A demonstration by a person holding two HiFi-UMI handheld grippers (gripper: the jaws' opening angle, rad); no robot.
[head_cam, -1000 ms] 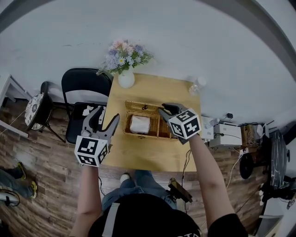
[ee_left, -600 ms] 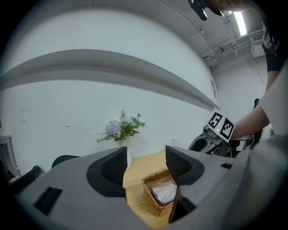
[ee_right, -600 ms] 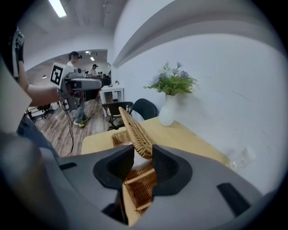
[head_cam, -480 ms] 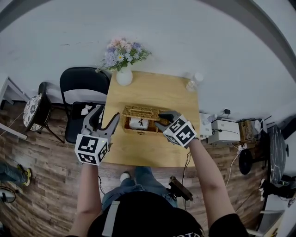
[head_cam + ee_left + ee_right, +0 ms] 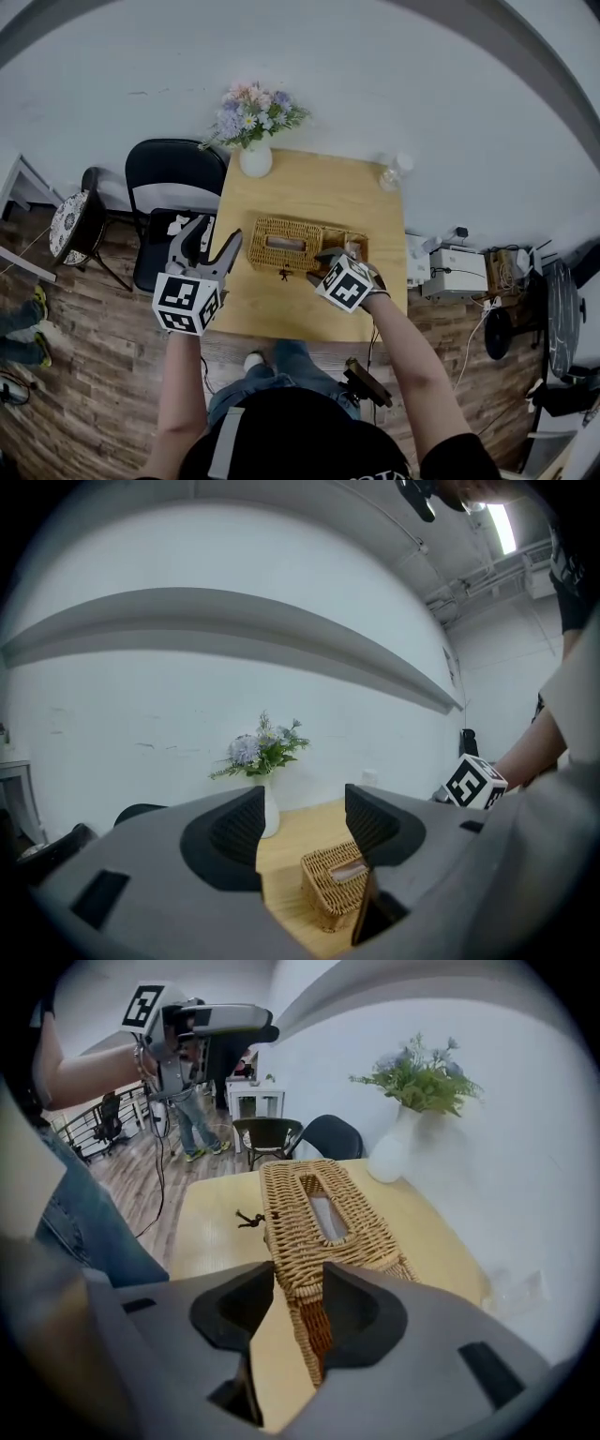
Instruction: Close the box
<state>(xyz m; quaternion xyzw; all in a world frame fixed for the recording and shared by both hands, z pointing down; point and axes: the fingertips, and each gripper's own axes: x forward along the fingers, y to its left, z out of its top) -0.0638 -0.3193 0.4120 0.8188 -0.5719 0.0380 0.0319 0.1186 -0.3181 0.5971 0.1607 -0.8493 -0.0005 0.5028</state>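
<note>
**Operator:** Where is the box?

**Guide:** The wicker box (image 5: 286, 246) (image 5: 333, 888) (image 5: 314, 1213) lies on the bench (image 5: 309, 192). Its lid (image 5: 349, 1211) is down flat on it. A slot in the lid's top shows white inside. A small dark clasp (image 5: 284, 274) (image 5: 248, 1219) hangs at the box's near side.

**Operator:** What state are my grippers in?

**Guide:** Your right gripper (image 5: 339, 258) (image 5: 298, 1302) is at the box's right end, pointing steeply down. Its jaws have just been opening. They now stand apart with the lid's end edge between them and are not clamped on it. Your left gripper (image 5: 211, 234) (image 5: 305, 827) is to the left of the box and well apart from it. Its jaws are apart, with nothing between them.

**Operator:** What else stands near the box?

**Guide:** A vase of flowers (image 5: 255, 159) (image 5: 270, 808) (image 5: 398, 1143) stands behind the box, to its left. A clear bottle (image 5: 394, 173) stands behind it, to its right. A black chair (image 5: 169, 178) stands left of the box.
</note>
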